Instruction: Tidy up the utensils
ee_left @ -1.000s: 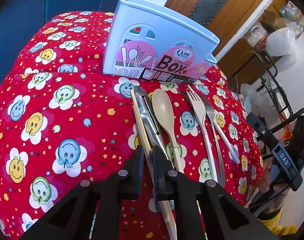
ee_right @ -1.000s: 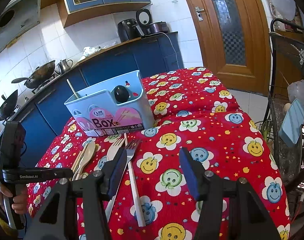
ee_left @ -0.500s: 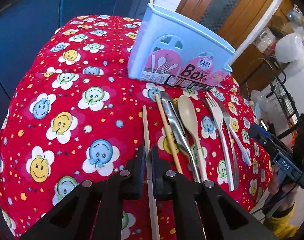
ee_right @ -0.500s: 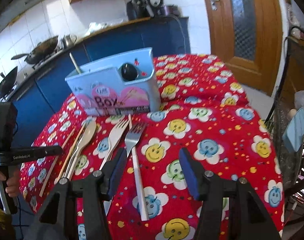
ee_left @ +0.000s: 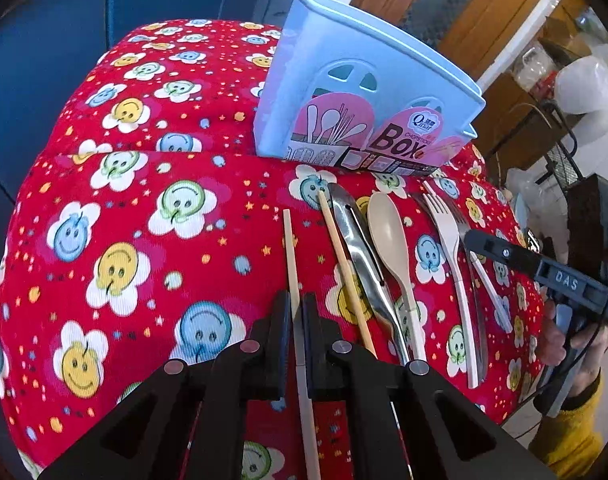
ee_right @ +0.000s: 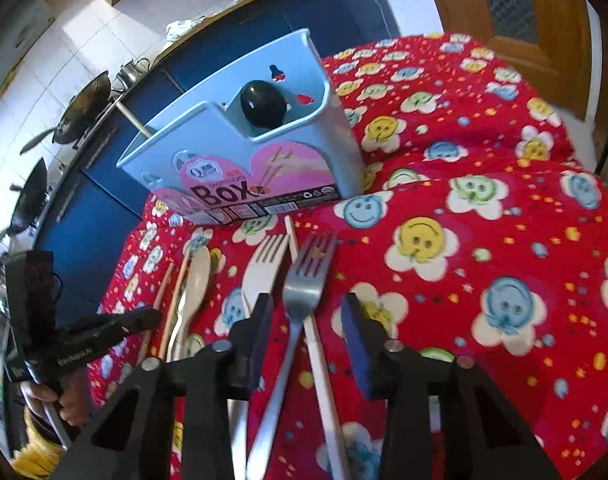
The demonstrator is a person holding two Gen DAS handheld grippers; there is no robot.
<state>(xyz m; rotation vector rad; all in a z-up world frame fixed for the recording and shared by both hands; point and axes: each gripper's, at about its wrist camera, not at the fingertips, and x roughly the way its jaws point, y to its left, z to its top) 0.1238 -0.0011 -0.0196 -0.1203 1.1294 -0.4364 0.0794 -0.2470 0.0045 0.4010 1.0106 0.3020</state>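
Observation:
A light blue utensil box (ee_left: 367,100) stands on the red smiley tablecloth (ee_left: 144,240); it also shows in the right wrist view (ee_right: 244,160). My left gripper (ee_left: 297,312) is shut on a wooden chopstick (ee_left: 290,248), held above the cloth. A second chopstick (ee_left: 339,256), metal tongs (ee_left: 359,252), a beige spoon (ee_left: 391,240) and a beige fork (ee_left: 449,248) lie in a row before the box. My right gripper (ee_right: 305,316) is open, low over a metal fork (ee_right: 304,292) and a pale chopstick (ee_right: 315,344).
The box holds a black round-ended utensil (ee_right: 262,106) and one chopstick (ee_right: 132,120). Blue cabinets (ee_right: 104,216) and woks (ee_right: 80,108) stand behind the table. A wooden door (ee_right: 515,20) is at the right. The table edge drops off at the left.
My left gripper lifted one chopstick out of the row and shifted it left. My right gripper moved forward and down over the metal fork, still open.

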